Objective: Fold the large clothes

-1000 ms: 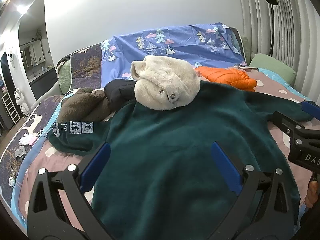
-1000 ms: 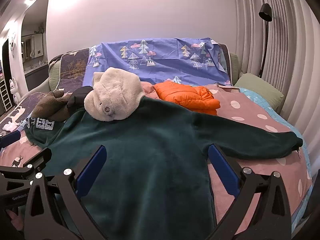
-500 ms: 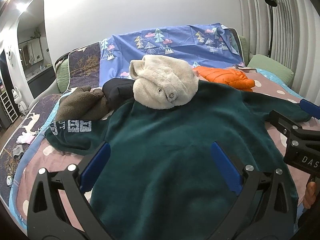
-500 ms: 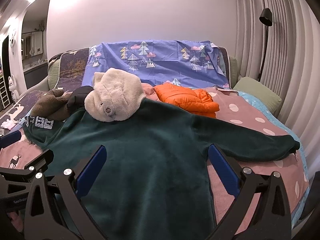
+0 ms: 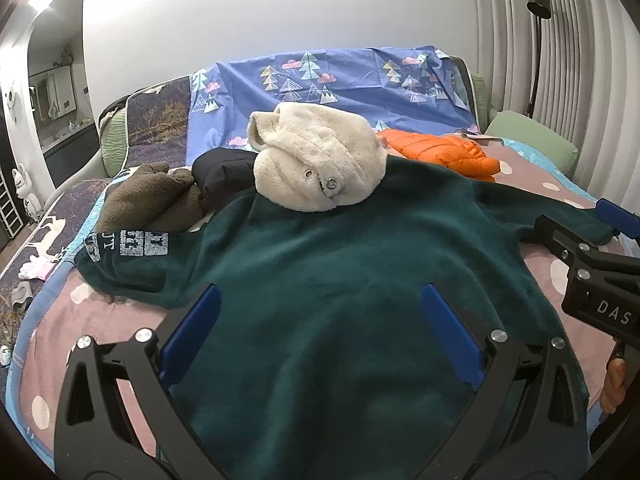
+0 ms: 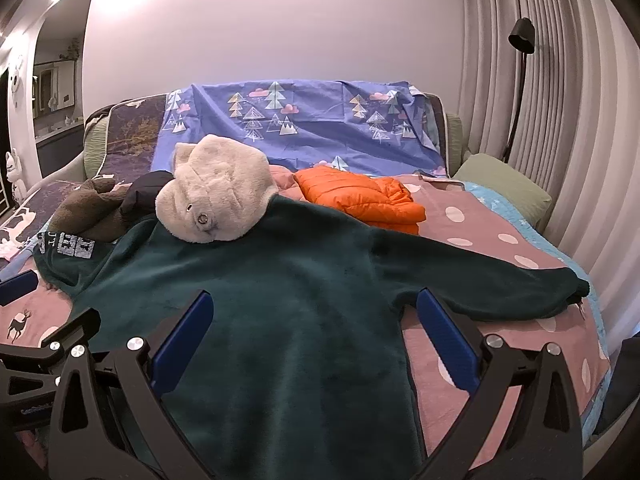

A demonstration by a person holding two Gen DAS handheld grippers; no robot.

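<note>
I had the dark green fleece top (image 6: 288,304) spread flat on the bed (image 6: 492,240), its body running straight away from me toward the headboard and its sleeves stretched out to either side. Both my grippers hung over the near hem, wide apart in the jaws and holding nothing. My left gripper (image 5: 318,332) sat over the left half of the body; my right gripper (image 6: 310,330) sat over the right half, its outer finger just past the fabric's side edge, above the pink spotted bedspread.

The relation that mattered was the sleeves' line, which crossed my reach from side to side. The right sleeve (image 6: 500,280) lay long and straight, its cuff close to the bed's right edge, well off from my right gripper but clearly that hand's job. The left sleeve (image 5: 132,256), with its white printed lettering, was bunched and partly turned, nearer my left gripper.

A cream fleece hat (image 5: 320,164) rested on the collar, pinning the far end; I judged it would drag or tip if I folded that end over. Beside it were a brown fleece bundle (image 5: 148,196) and a black garment (image 5: 224,172), touching the left shoulder area. An orange puffer jacket (image 6: 360,196) lay beyond the right shoulder, apart from the sleeve.

Open bedspread lay right of the body, giving room to sweep the right sleeve inward; the left side was tighter.
</note>
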